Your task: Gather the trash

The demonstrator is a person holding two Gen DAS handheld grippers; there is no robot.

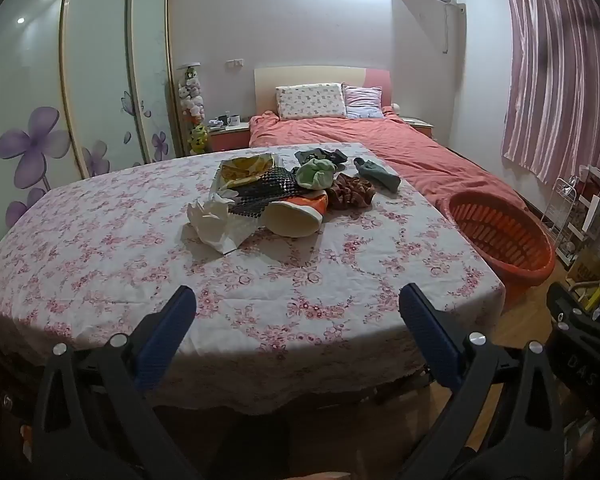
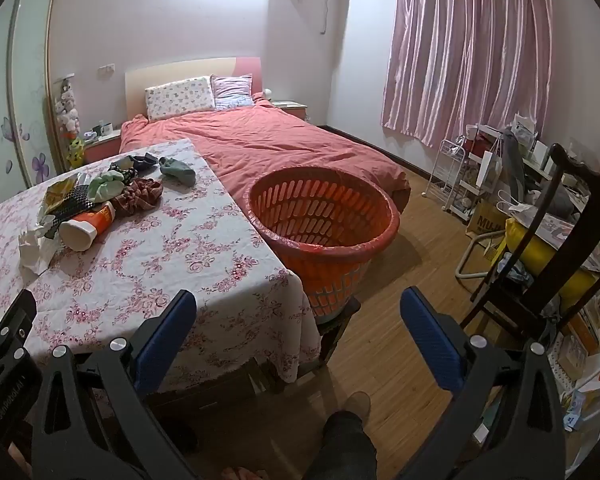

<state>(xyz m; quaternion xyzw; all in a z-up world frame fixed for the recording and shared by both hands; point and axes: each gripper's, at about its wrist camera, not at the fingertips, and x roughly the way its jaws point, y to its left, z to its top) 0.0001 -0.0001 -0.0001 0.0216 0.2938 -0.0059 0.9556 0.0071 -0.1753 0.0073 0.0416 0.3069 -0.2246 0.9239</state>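
Note:
A heap of items lies mid-table on the floral cloth (image 1: 112, 248): crumpled white tissue (image 1: 214, 220), an orange-and-cream tube (image 1: 294, 216) (image 2: 86, 226), black mesh (image 1: 266, 194), a yellow wrapper (image 1: 246, 168), a green cloth (image 1: 316, 172), a brown scrunchie (image 1: 350, 192) and a grey sock (image 1: 378, 174). An orange slatted basket (image 2: 324, 220) (image 1: 500, 236) stands on a stool beside the table's right edge. My left gripper (image 1: 298, 312) hangs open over the table's near edge, well short of the heap. My right gripper (image 2: 298, 314) is open near the table corner, in front of the basket. Both hold nothing.
A bed with a red cover (image 2: 276, 144) lies behind the table. A dark wooden chair (image 2: 548, 232), a white rack (image 2: 446, 176) and clutter fill the right side. A wardrobe with purple flowers (image 1: 40, 140) stands at left. A person's leg (image 2: 340, 440) shows below.

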